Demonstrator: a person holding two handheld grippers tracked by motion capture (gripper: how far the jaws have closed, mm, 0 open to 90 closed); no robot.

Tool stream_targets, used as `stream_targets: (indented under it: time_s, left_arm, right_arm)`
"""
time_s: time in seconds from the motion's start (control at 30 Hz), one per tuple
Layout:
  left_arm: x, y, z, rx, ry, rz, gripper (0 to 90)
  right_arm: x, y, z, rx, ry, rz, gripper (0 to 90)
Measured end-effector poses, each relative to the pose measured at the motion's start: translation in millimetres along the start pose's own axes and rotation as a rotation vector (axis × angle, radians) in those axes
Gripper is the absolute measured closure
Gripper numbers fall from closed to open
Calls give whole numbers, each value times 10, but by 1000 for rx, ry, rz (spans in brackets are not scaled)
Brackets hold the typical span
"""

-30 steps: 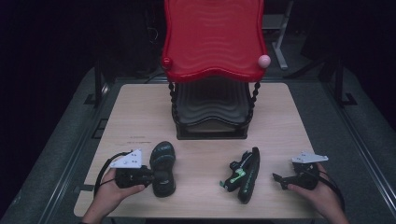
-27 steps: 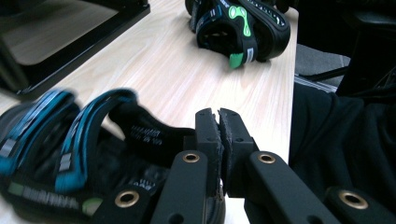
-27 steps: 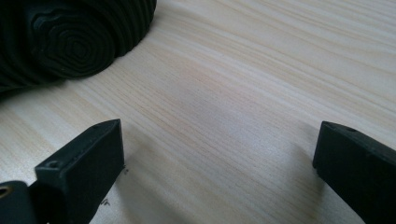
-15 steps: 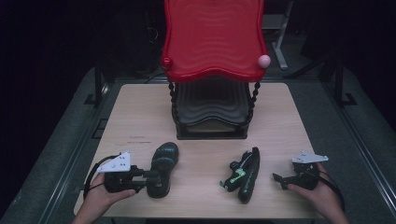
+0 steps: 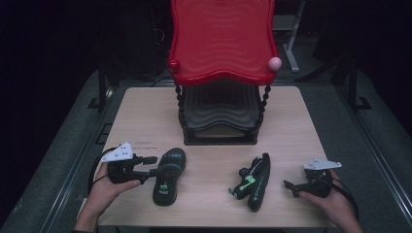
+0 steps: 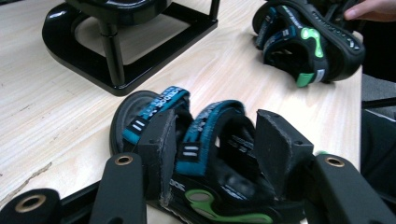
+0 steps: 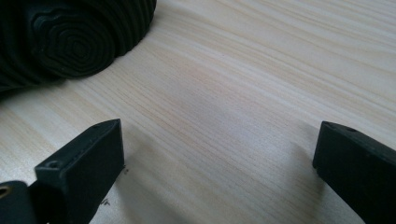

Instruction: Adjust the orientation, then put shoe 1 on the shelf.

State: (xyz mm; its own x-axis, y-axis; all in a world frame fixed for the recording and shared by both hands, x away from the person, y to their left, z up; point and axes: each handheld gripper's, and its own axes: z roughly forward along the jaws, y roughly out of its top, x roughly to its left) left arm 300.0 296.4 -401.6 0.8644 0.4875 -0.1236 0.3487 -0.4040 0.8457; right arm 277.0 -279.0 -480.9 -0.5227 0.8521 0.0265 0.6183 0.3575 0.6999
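Table: pale wooden table (image 5: 145, 121) with rounded corners, carrying everything here.
Rack: two-tier stand with a wavy red plastic top shelf (image 5: 221, 43) and a black ribbed lower shelf, at the middle of the table's far edge, probably where the footwear is meant to go.
Left sandal: black sandal with blue-patterned straps and green marks (image 5: 168, 175), upright on its sole near the front-left part of the table, toe pointing towards the rack (set square, so its straps are easy to take).
Right sandal: matching black sandal with green trim (image 5: 253, 180), tipped on its side nearer the front-right, well apart from the first.
Left gripper: left gripper (image 6: 212, 149), jaws just been opening; they straddle the strap without pressing, so the sandal looks released where it sits.
Right gripper: right gripper (image 7: 217, 163), jaws spread wide over bare wood with nothing between them, just beside the tipped sandal's ribbed sole, seemingly waiting to take it.
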Motion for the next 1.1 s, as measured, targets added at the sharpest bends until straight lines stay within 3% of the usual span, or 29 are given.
stream_targets:
  time_s: [0.37, 0.5, 0.6, 0.63, 0.73, 1.1]
  left_arm:
    - [89, -29, 297, 76, -30, 6, 490]
    - [97, -87, 418, 103, -63, 11, 530]
    - [102, -99, 432, 93, -62, 8, 552]
    - [110, -98, 424, 85, -56, 9, 608]
    - [122, -107, 416, 74, -56, 7, 656]
    - [124, -91, 366, 36, -66, 11, 693]
  right_arm:
    - [0, 0, 0, 0, 0, 0, 13]
    - [-1, 0, 0, 0, 0, 0, 13]
    - [0, 0, 0, 0, 0, 0, 14]
    - [-1, 0, 0, 0, 0, 0, 13]
    - [-1, 0, 0, 0, 1, 0, 13]
    - [-3, 1, 1, -1, 2, -2, 14]
